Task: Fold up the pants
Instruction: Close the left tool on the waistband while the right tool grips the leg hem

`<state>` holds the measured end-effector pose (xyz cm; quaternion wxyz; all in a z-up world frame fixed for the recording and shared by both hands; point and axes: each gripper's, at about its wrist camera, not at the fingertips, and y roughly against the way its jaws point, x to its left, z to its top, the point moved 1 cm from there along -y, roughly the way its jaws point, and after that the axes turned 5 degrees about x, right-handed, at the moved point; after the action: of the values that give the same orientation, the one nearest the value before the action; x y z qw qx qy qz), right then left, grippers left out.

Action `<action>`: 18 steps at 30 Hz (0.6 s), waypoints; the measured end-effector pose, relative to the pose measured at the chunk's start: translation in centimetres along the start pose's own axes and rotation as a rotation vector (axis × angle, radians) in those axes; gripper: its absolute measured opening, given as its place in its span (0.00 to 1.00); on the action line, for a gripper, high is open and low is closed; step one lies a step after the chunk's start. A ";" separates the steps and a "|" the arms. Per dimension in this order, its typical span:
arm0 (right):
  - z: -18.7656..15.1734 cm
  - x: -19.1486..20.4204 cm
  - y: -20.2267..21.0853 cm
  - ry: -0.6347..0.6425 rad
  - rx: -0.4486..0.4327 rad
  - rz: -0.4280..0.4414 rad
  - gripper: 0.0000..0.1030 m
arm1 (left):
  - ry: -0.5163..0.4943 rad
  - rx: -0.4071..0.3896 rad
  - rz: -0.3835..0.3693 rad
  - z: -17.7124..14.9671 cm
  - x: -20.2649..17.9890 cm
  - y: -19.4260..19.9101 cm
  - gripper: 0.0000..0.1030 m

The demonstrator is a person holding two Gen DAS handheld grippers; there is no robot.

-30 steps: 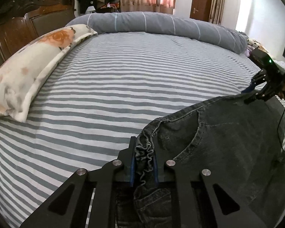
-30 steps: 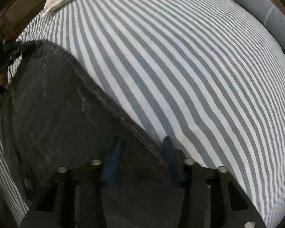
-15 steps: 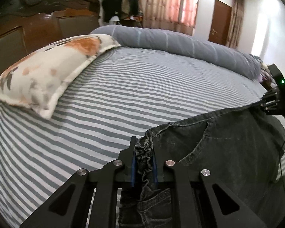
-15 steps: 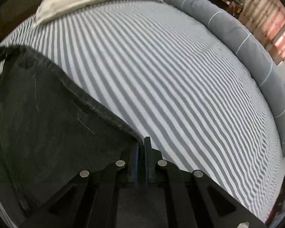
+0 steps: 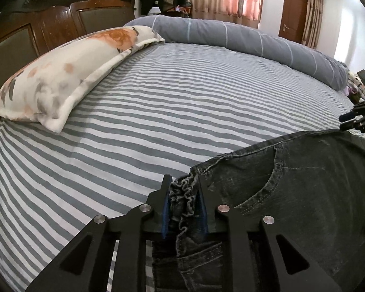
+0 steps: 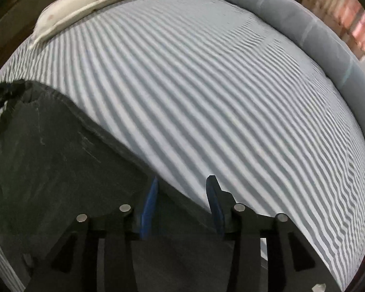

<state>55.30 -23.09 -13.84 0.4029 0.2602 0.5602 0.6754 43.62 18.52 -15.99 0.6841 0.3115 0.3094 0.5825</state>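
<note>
Evidently left tongs (image 5: 185,203) were opening around the dark denim pants' (image 5: 292,194) bunched waistband; right tongs (image 6: 182,202), at three o'clock, were opening, gripping nothing, to leave the fold on the striped bed (image 5: 158,121).

Black tool (image 5: 185,203) arms (silver screws), blue pads (image 6: 147,209).

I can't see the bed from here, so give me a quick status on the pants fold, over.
Left gripper opening, bunched waistband between its pads. Right gripper opening, off the cloth. Dark jeans lie on the striped sheet. Nothing in the way.
</note>
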 end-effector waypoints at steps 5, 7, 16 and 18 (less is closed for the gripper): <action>-1.5 -2.2 -0.8 0.013 0.077 -0.003 0.36 | 0.005 0.008 -0.016 0.0 0.3 0.1 0.25; -1.7 -2.3 -1.7 0.027 0.107 0.017 0.36 | 0.000 0.016 -0.027 0.0 0.4 -0.1 0.27; -1.8 -5.4 -4.2 -0.003 0.130 0.131 0.39 | -0.030 0.076 -0.065 -0.2 0.1 -1.6 0.52; -2.0 -5.3 -4.2 0.035 0.127 0.126 0.39 | -0.048 0.078 -0.056 0.0 -0.2 -1.9 0.53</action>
<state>57.63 -28.40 -17.82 0.3323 0.3084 0.5914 0.6668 44.73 18.10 -17.46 0.6948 0.3429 0.3241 0.5428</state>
